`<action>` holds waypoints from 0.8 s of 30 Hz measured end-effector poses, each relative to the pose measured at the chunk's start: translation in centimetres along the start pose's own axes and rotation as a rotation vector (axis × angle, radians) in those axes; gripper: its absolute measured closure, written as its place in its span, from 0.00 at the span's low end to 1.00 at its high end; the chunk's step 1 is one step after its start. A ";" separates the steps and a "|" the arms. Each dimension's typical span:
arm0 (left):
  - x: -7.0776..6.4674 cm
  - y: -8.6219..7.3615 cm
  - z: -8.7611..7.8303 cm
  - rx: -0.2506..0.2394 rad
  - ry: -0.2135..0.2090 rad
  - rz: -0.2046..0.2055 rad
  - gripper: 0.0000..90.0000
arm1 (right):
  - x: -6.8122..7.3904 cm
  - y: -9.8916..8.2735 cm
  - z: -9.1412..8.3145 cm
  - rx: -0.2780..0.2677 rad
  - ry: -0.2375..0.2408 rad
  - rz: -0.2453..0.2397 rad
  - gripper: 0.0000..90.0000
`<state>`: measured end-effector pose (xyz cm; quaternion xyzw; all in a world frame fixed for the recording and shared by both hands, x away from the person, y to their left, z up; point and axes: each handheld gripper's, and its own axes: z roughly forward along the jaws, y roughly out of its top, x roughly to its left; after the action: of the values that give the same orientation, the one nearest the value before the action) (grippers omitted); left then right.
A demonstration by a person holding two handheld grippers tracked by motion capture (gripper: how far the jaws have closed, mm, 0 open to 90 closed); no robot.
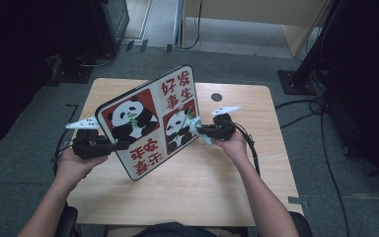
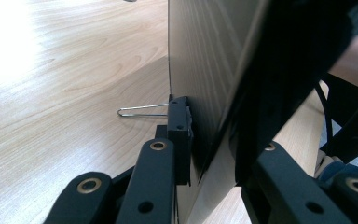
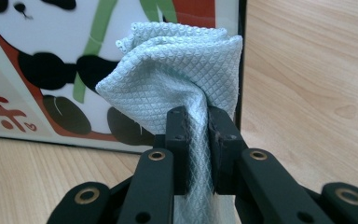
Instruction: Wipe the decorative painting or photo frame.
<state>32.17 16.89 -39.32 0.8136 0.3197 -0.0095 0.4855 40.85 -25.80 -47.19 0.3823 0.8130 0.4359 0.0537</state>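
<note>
The left tongs (image 1: pixel 121 145) pinch the near-left edge of the tilted red-and-white panda picture board (image 1: pixel 150 121) above the light wooden worktop (image 1: pixel 212 177), while the right tongs (image 3: pixel 196 128) pinch a pale blue waffle-weave cloth (image 3: pixel 177 70) against its right side, so wiping is under way and the next stroke likely needs steady pressure across the face.

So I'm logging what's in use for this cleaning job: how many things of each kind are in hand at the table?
Panda picture boards: 1, the picture board, held on edge by the left gripper
Cleaning cloths: 1, the pale blue cloth, pinched in the right gripper
Grippers: 2
Total: 4
</note>
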 end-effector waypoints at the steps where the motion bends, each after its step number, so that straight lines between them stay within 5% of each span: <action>1: 0.0 0.0 0.0 0.000 -0.001 0.000 0.87 | 0.0 -0.2 0.1 0.000 0.001 -0.005 0.89; 15: 0.1 0.0 0.1 -0.001 -0.008 -0.005 0.87 | -0.2 -1.8 1.4 0.065 -0.004 0.015 0.89; 24: 0.1 -0.1 0.1 -0.002 -0.003 -0.012 0.87 | -0.1 -1.2 0.2 0.075 0.004 0.027 0.90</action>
<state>32.26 16.94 -39.45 0.8111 0.3239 -0.0132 0.4868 40.30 -26.13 -48.26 0.3943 0.8236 0.4065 0.0317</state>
